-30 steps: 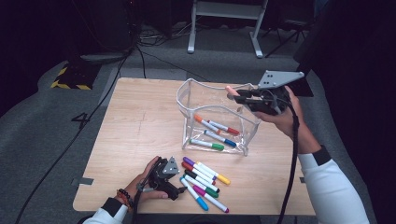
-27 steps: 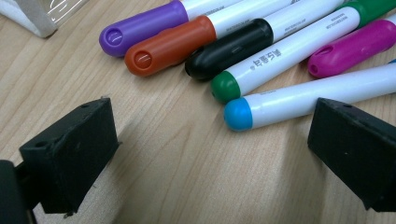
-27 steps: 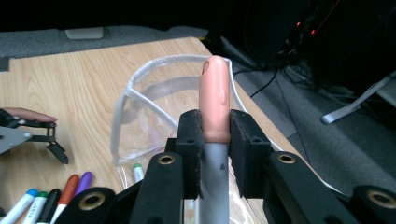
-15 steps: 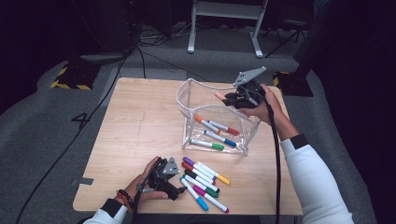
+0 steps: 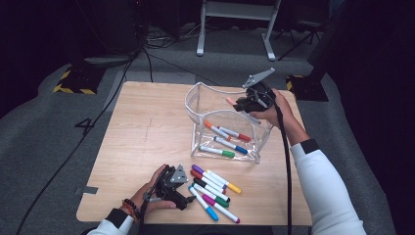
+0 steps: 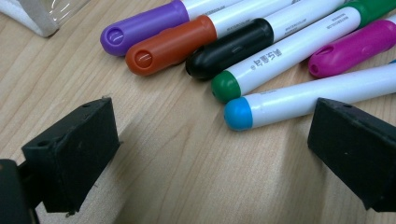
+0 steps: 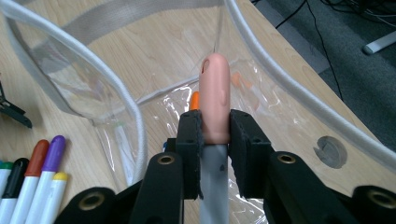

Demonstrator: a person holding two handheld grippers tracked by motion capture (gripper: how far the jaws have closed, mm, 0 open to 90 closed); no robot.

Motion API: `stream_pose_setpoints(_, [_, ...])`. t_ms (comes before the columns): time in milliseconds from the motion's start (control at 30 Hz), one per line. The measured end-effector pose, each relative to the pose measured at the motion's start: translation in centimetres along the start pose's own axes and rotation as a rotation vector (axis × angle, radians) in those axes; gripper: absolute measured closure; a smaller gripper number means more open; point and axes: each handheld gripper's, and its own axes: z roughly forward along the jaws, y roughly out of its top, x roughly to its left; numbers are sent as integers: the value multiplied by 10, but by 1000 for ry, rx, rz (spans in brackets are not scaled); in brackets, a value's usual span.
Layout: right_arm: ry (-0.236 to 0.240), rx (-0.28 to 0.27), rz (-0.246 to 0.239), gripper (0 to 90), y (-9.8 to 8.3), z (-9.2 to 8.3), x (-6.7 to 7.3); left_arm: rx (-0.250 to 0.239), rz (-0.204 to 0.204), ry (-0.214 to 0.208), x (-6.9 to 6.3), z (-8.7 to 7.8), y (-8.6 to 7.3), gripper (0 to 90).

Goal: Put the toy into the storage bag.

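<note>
**Markers into the clear pouch — partway**

Item in hand: a peach-capped marker [image 7: 214, 100], smooth plastic, rounded cap, white barrel, clamped between the jaws of the right gripper [image 7: 214, 154] and poised over the open mouth of the clear pouch [image 5: 195, 115]. We count about four markers [image 5: 226, 139] already lying inside the pouch, so we judge the job near half done. Just in front of the pouch lies the loose pile [image 5: 214, 191] — roughly seven glossy cylinders, caps purple, orange, black, green, blue, magenta, yellow. Beside that pile the left gripper [image 6: 210, 154] rests with jaws apart, holding nothing. The pouch is soft transparent vinyl with white piping, standing on a pale wood-grain table [image 5: 142, 127].
</note>
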Motion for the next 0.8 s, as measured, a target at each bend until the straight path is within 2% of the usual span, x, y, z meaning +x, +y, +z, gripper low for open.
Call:
stream_pose_setpoints(133, [-13,49,-8,746,0,11,-2,0,1,0,0,0,0,20])
stream_pose_setpoints(233, [10,116,-3,746,0,17,-5,-1,2,1,0,0,0,21])
stream_pose_setpoints(333, [60,212,-24,745,-1,25,-2,-1,-2,3,0,0,0,21])
stream_pose_setpoints(533, [193,299,-87,742,1,29,12,0,-3,3,-1,0,0,21])
stream_pose_setpoints(667, [230,314,-118,733,0,28,18,-1,-2,2,0,0,0,21])
stream_pose_setpoints(800, [209,309,-136,689,-1,28,22,0,-2,2,0,0,0,21])
